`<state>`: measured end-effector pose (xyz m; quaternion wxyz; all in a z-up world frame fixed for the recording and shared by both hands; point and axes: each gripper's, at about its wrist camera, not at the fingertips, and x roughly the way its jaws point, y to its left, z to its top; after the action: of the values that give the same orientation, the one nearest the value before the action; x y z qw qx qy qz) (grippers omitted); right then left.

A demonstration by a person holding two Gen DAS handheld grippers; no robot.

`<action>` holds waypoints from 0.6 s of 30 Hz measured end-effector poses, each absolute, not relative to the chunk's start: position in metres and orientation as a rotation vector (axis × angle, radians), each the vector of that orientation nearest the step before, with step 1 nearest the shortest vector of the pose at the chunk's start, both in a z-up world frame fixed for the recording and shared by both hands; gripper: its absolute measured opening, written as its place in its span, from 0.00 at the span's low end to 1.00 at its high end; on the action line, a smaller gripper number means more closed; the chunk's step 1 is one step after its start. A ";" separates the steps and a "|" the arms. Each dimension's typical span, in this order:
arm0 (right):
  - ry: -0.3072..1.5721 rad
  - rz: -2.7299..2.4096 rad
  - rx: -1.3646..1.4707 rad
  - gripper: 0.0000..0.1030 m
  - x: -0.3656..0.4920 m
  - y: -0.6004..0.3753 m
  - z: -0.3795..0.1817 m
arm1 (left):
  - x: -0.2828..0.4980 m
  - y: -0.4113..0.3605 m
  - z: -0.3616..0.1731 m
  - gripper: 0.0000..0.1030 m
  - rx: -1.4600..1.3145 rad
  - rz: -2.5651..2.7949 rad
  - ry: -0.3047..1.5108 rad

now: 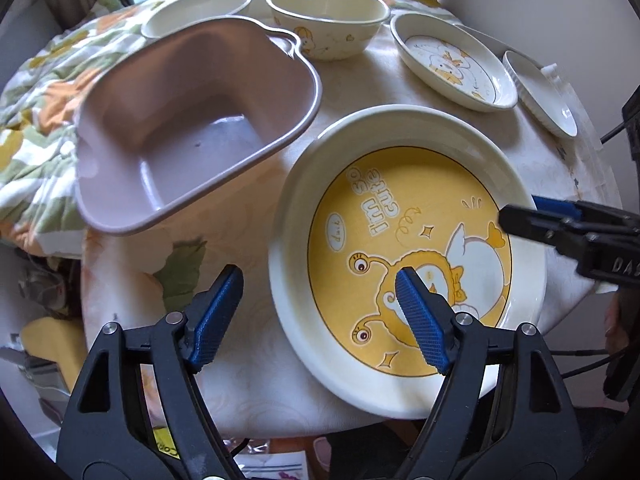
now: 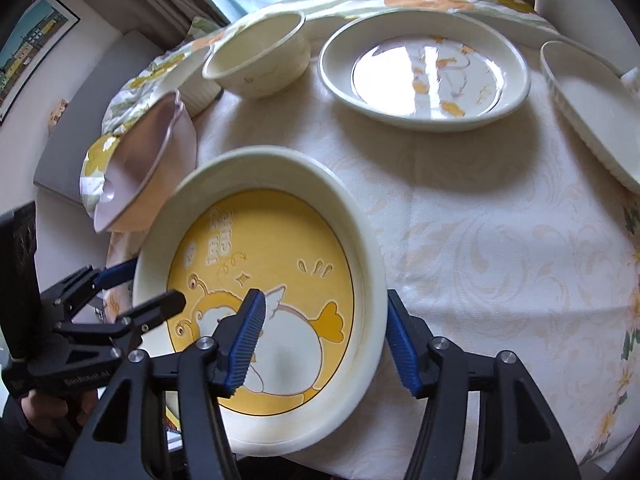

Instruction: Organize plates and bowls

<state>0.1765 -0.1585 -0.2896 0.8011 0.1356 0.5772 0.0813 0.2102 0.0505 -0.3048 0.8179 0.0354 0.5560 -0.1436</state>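
Note:
A big cream plate with a yellow cartoon centre (image 1: 408, 216) (image 2: 280, 240) lies at the table's near edge. My left gripper (image 1: 320, 316) is open and straddles the plate's left rim, one finger outside, one over the yellow centre. My right gripper (image 2: 324, 340) is open and straddles the plate's right rim; it also shows in the left wrist view (image 1: 532, 212). A tilted mauve square bowl (image 1: 192, 128) (image 2: 140, 160) sits to the left. Behind are a cream round bowl (image 1: 328, 20) (image 2: 256, 60), a ridged bowl (image 1: 196, 10), a cartoon plate (image 1: 452, 64) (image 2: 424, 72) and a white ridged dish (image 1: 540, 92) (image 2: 592, 108).
The round table (image 2: 500, 240) has a pale damask cloth; a floral cloth (image 1: 36, 120) bunches at the left under the mauve bowl. Curtains and a window are behind. Clutter lies on the floor below the near edge.

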 end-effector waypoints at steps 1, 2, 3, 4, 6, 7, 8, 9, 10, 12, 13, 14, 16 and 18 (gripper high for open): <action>1.227 0.171 0.292 0.53 0.175 -0.161 -0.285 | 0.207 0.050 -0.300 0.75 0.084 -0.288 1.177; 1.217 0.164 0.292 0.53 0.172 -0.165 -0.280 | 0.204 0.050 -0.294 0.75 0.091 -0.271 1.165; 1.204 0.157 0.296 0.53 0.166 -0.172 -0.274 | 0.200 0.048 -0.287 0.75 0.096 -0.260 1.149; 1.193 0.153 0.304 0.53 0.162 -0.178 -0.269 | 0.197 0.046 -0.279 0.75 0.103 -0.251 1.130; 1.162 0.147 0.314 0.53 0.152 -0.194 -0.256 | 0.191 0.037 -0.261 0.75 0.125 -0.236 1.081; 1.145 0.145 0.314 0.53 0.148 -0.202 -0.250 | 0.188 0.030 -0.252 0.75 0.135 -0.230 1.053; 1.123 0.141 0.313 0.53 0.142 -0.213 -0.242 | 0.185 0.022 -0.241 0.75 0.142 -0.227 1.026; 1.112 0.137 0.313 0.53 0.138 -0.221 -0.236 | 0.182 0.013 -0.231 0.75 0.142 -0.228 1.002; 1.100 0.130 0.314 0.53 0.134 -0.232 -0.229 | 0.180 0.002 -0.218 0.75 0.136 -0.234 0.972; 1.073 0.112 0.313 0.78 0.126 -0.252 -0.215 | 0.176 -0.016 -0.196 0.85 0.126 -0.244 0.908; 1.049 0.105 0.312 0.88 0.120 -0.263 -0.208 | 0.176 -0.029 -0.183 0.98 0.132 -0.247 0.867; 1.020 0.101 0.307 1.00 0.116 -0.272 -0.201 | 0.174 -0.040 -0.175 1.00 0.139 -0.252 0.831; 0.964 0.089 0.288 1.00 0.106 -0.290 -0.186 | 0.176 -0.064 -0.158 1.00 0.162 -0.276 0.775; 0.943 0.073 0.268 1.00 0.101 -0.310 -0.174 | 0.186 -0.094 -0.146 1.00 0.185 -0.313 0.766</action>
<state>0.1008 -0.3098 -0.1737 0.8816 0.1287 0.4528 0.0350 0.1855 -0.0937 -0.1461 0.9115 0.0899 0.3715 -0.1520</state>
